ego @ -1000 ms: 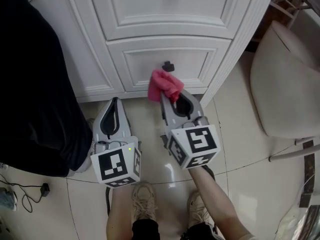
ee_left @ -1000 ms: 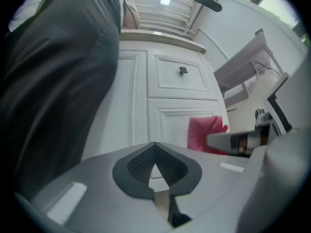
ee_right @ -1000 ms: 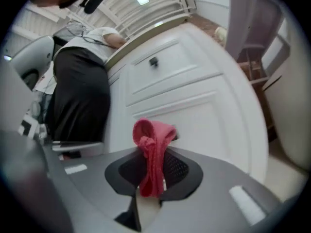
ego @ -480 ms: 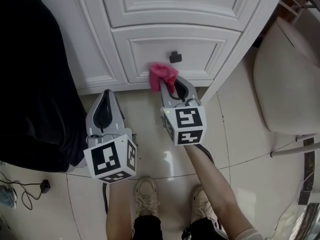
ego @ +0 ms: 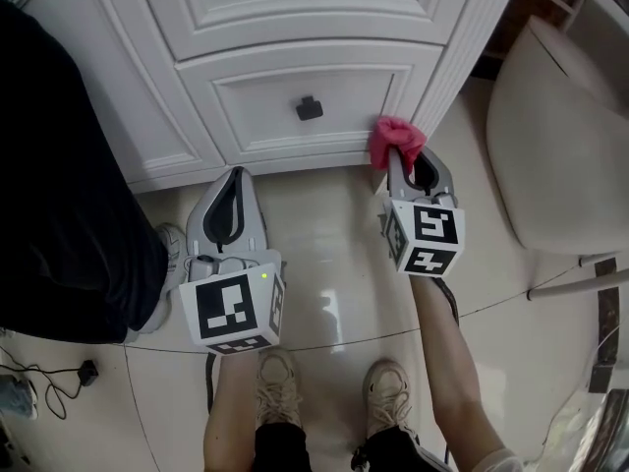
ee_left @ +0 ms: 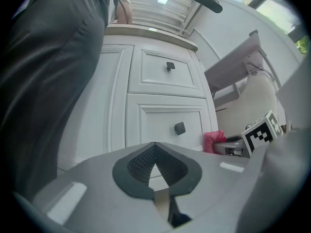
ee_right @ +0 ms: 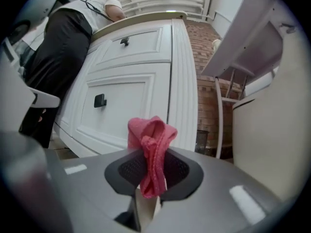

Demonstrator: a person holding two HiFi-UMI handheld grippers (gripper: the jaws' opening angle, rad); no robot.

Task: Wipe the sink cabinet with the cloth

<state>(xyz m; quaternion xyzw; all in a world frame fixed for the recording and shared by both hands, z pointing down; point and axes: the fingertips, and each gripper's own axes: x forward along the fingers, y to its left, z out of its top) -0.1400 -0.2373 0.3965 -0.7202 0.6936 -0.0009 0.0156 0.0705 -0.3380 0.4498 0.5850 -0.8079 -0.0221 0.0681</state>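
The white sink cabinet (ego: 295, 28) stands ahead with panelled drawers and a dark square knob (ego: 310, 108). My right gripper (ego: 398, 157) is shut on a bunched pink cloth (ego: 395, 138), held at the cabinet's lower right corner by the fluted post (ego: 462, 47). The right gripper view shows the cloth (ee_right: 151, 152) pinched between the jaws, with the post (ee_right: 183, 81) just beyond. My left gripper (ego: 234, 177) is shut and holds nothing, low over the floor in front of the cabinet base; its closed jaws (ee_left: 154, 166) face the lower drawer (ee_left: 165, 125).
A person in dark clothes (ego: 59, 195) stands close at the left of the cabinet. A pale toilet (ego: 555, 146) sits to the right. The floor (ego: 324, 264) is glossy tile. A cable and plug (ego: 59, 382) lie at lower left.
My right gripper has carried the pink cloth to the right, from below the drawer knob to the cabinet's right corner post. The left gripper stayed low near the base.
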